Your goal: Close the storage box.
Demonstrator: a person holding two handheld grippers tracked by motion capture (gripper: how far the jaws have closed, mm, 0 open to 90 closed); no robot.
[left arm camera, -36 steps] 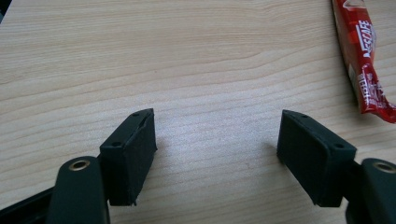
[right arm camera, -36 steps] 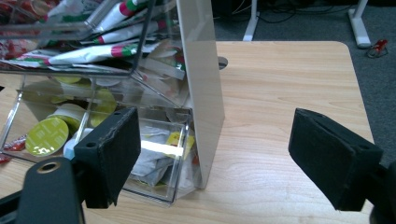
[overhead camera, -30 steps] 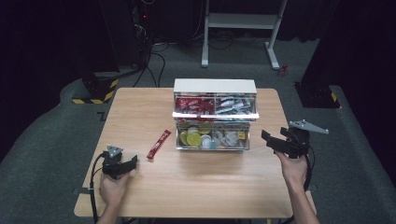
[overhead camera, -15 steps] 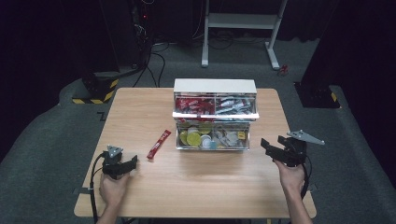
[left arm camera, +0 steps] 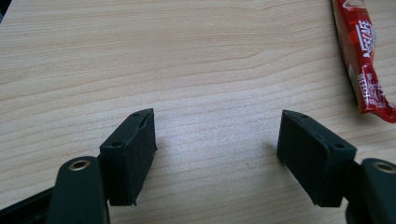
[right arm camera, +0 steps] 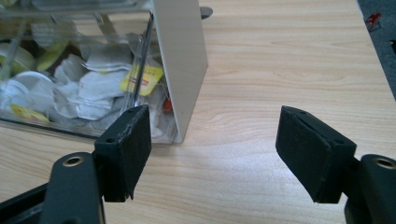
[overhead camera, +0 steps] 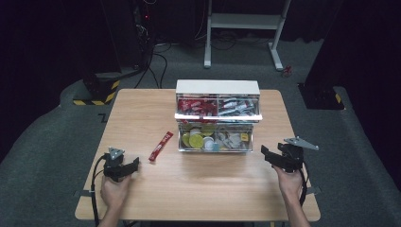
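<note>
— High view first: where are the two tools?

— The left gripper point(overhead camera: 134, 165) rests low at the near left of the wooden table point(overhead camera: 198, 189), the right gripper point(overhead camera: 265, 153) at the near right, both in the person's hands.

— Are their jaws apart?

— Yes. The left gripper view shows bare wood between spread jaws. The right gripper's jaws have just been closing, yet still stand apart with nothing between them.

— And the red sachet point(overhead camera: 161, 146)?

— Flat on the table, near the left gripper and ahead of it, just left of the clear drawer organizer point(overhead camera: 217, 88). The organizer's tea-bag drawer point(right arm camera: 84, 93) lies close ahead of the right gripper.
</note>
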